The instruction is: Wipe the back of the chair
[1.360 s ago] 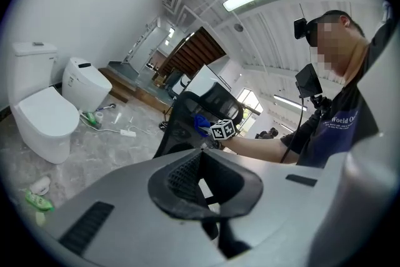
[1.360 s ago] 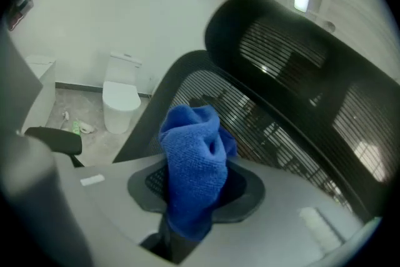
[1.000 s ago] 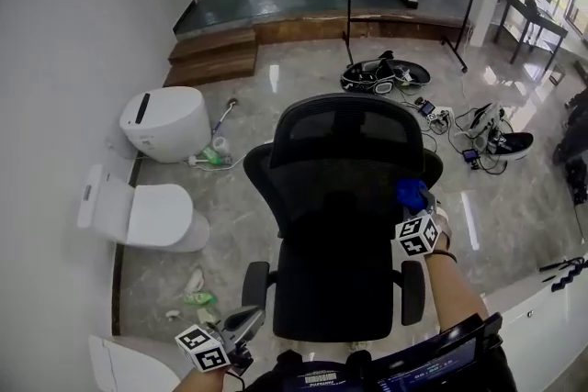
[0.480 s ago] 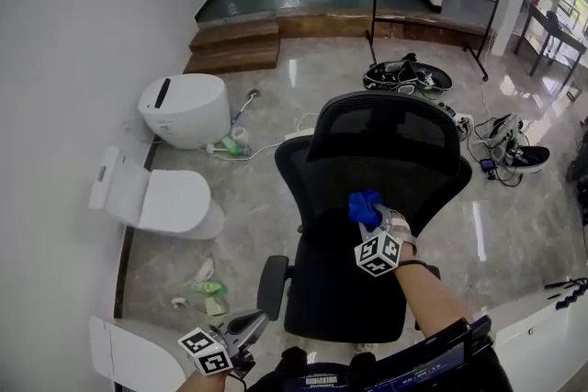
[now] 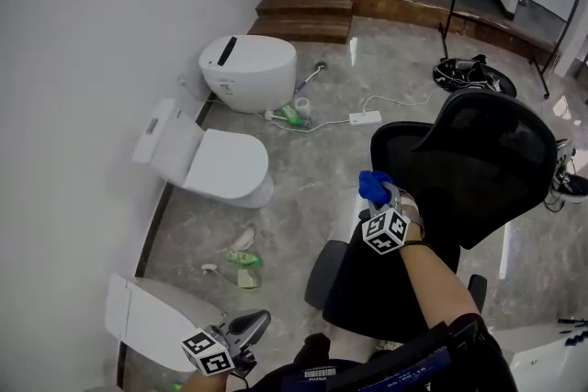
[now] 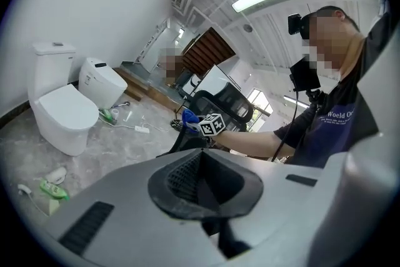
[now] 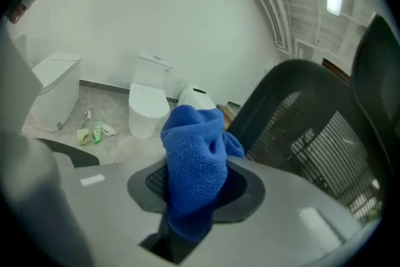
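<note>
A black mesh office chair stands at the right of the head view, its backrest tilted and its seat below. My right gripper is shut on a bunched blue cloth and sits at the backrest's left edge; whether they touch is unclear. In the right gripper view the cloth fills the jaws of the right gripper, with the mesh back just to its right. My left gripper hangs low near my body, shut and empty, far from the chair.
Two white toilets stand along the left wall, with another white fixture near my feet. Bottles and litter lie on the marble floor. A power strip and cable lie behind the chair, and wooden steps beyond.
The head view has swung left, so the chair now sits at the right and looks turned. My right gripper with the cloth went from the backrest's middle to its left edge. The left gripper stayed put.
</note>
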A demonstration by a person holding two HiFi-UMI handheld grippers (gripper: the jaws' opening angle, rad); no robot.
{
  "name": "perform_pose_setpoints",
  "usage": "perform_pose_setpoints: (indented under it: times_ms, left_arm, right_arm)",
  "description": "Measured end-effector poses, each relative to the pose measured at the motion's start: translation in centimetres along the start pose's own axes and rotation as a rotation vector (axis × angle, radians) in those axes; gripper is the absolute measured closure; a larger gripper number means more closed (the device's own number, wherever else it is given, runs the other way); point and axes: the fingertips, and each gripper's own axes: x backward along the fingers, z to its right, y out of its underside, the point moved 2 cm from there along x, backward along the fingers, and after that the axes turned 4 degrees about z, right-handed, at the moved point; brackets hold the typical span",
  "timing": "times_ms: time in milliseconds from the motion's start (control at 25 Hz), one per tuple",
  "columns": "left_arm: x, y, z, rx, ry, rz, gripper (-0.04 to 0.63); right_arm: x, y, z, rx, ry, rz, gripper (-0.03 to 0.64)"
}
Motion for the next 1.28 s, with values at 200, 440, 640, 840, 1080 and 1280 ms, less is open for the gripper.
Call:
perform_pose_setpoints:
  times_ms: [200,440,640,840,1080,1280]
  left_arm:
    - [-1.7,0.2,0.9,0.000,0.042,-0.020,0.589]
    - [-8.0,1.1,7.5,-0.016,0.153,-0.078,0.589]
    - [-13.4,2.4,12.6,-0.031,0.254,-0.129,0.589]
    - [-15.9,3.9,15.4,-0.031,0.286,-0.154,0.589]
    - [-14.3,4.0,13.0,-0.008,0.248,-0.140,0.589]
    - [-9.2,3.1,8.2,0.026,0.161,-0.092,0.589]
  right_arm:
    - [2.9,5.0,3.8,-0.021,0.052,-0.070,0.491]
    - [13.4,16.8,11.2,-0.117,0.188,-0.203,0.491]
    - [22.5,27.9,17.3,-0.210,0.322,-0.345,0.491]
    - [27.8,34.0,20.2,-0.253,0.392,-0.418,0.491]
    - [20.4,24.9,13.0,-0.152,0.223,-0.243,0.491]
    - [9.7,13.6,3.0,-0.091,0.035,-0.111,0.491]
